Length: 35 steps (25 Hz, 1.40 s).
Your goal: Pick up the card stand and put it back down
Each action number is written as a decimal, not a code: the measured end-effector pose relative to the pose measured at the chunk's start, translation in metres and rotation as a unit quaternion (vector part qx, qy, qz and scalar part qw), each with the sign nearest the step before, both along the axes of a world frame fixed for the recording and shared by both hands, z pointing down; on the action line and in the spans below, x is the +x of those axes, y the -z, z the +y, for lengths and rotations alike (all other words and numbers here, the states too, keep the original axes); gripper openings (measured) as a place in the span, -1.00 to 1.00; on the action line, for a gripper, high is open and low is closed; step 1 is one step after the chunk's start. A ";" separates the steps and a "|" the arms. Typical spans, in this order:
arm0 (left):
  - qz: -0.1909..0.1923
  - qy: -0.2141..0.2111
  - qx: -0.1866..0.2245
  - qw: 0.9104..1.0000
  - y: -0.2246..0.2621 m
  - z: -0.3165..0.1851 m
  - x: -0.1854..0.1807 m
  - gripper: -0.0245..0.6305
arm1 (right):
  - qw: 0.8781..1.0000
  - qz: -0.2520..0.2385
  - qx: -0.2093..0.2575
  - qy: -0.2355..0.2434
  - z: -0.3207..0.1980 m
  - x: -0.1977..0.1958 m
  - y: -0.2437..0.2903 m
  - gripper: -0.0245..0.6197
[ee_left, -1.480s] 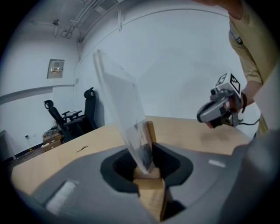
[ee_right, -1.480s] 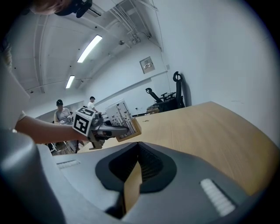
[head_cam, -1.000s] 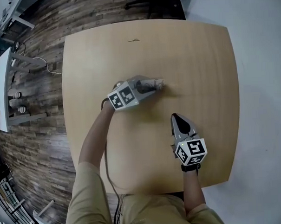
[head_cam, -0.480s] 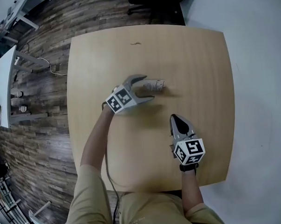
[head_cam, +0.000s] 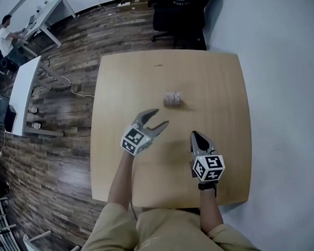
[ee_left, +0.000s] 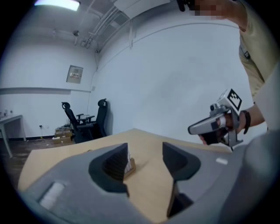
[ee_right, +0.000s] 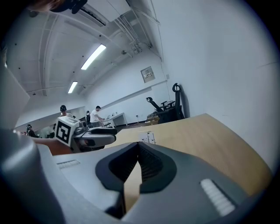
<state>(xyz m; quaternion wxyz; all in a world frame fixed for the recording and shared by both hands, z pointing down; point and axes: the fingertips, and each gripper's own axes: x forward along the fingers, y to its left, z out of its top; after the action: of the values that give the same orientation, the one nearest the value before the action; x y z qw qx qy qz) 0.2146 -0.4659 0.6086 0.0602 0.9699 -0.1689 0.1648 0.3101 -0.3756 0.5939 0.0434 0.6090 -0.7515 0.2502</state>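
Two grippers over the table (head_cam: 217, 78), neither one carrying anything. My left gripper (head_cam: 161, 118) has its jaws apart; they have just been narrowing a little, with nothing between them. My right gripper (head_cam: 194, 134) has its jaws pressed together, empty. The card stand (head_cam: 173, 99) sits on the table just beyond my left gripper, clear of both

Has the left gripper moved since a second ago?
Yes: left gripper drew back from the card stand toward the person; fingers, apart, just closed slightly, empty.
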 end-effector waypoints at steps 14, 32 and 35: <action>0.118 0.240 0.079 0.960 0.129 0.135 -0.029 -0.86 | 0.991 0.053 0.125 0.000 0.080 -0.005 0.092 -0.91; 0.102 0.285 0.126 0.945 0.147 0.242 -0.030 -0.92 | 0.982 0.085 0.167 0.035 0.163 -0.017 0.125 -0.91; 0.091 0.282 0.124 0.947 0.143 0.252 -0.028 -0.92 | 0.983 0.076 0.163 0.036 0.169 -0.018 0.118 -0.91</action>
<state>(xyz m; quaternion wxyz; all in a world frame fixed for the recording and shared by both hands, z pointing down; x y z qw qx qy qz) 0.1861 -0.2142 0.4656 -0.0012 0.8931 -0.4488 0.0298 0.2925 -0.2061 0.4755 0.0095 0.5978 -0.7980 0.0752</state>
